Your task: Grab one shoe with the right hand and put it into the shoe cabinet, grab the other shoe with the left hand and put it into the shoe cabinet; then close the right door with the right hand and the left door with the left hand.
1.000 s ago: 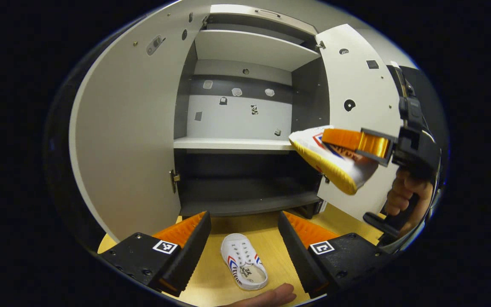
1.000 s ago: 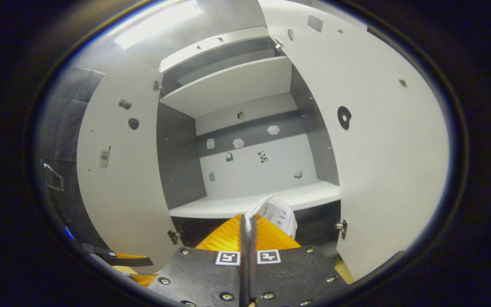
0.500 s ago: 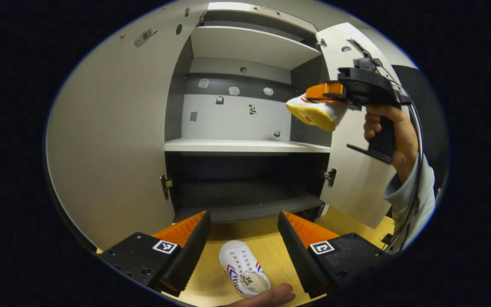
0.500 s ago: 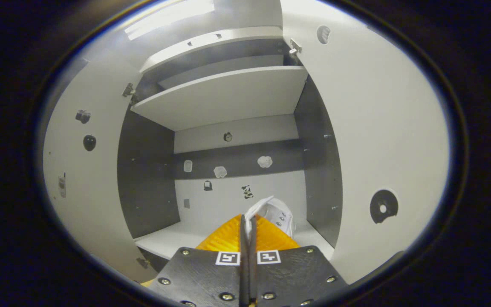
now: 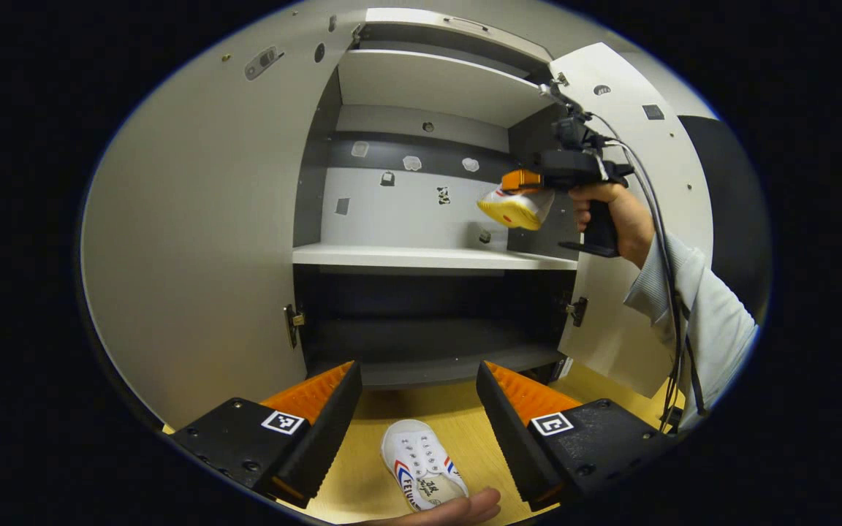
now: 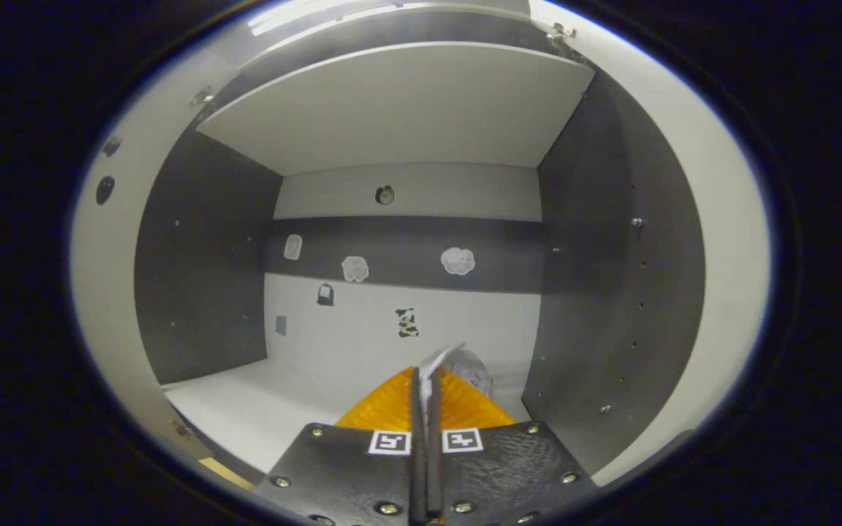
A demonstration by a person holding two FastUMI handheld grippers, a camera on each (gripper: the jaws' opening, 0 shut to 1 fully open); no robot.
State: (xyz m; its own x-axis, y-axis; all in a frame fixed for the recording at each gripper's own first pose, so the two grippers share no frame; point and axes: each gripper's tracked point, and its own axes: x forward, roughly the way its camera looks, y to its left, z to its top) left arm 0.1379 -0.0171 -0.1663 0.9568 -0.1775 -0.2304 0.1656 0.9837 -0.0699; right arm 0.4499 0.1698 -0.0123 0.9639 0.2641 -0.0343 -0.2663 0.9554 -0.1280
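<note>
Pale yellow wood-grain floor (image 5: 457, 416) in front; bright strip light (image 6: 319, 14) overhead; black cloth booth wall (image 5: 728, 190) at far right of left gripper view.

wooden floor (image 5: 457, 409), small stickers (image 6: 457, 260), perhaps decals

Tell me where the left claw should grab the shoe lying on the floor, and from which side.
Take the shoe across its collar, coming down from above. It lies sole down on the wooden floor, opening up, directly between the open left claw fingers. The heel end is partly cut off at the view's edge, so the rim is probably easiest.
</note>
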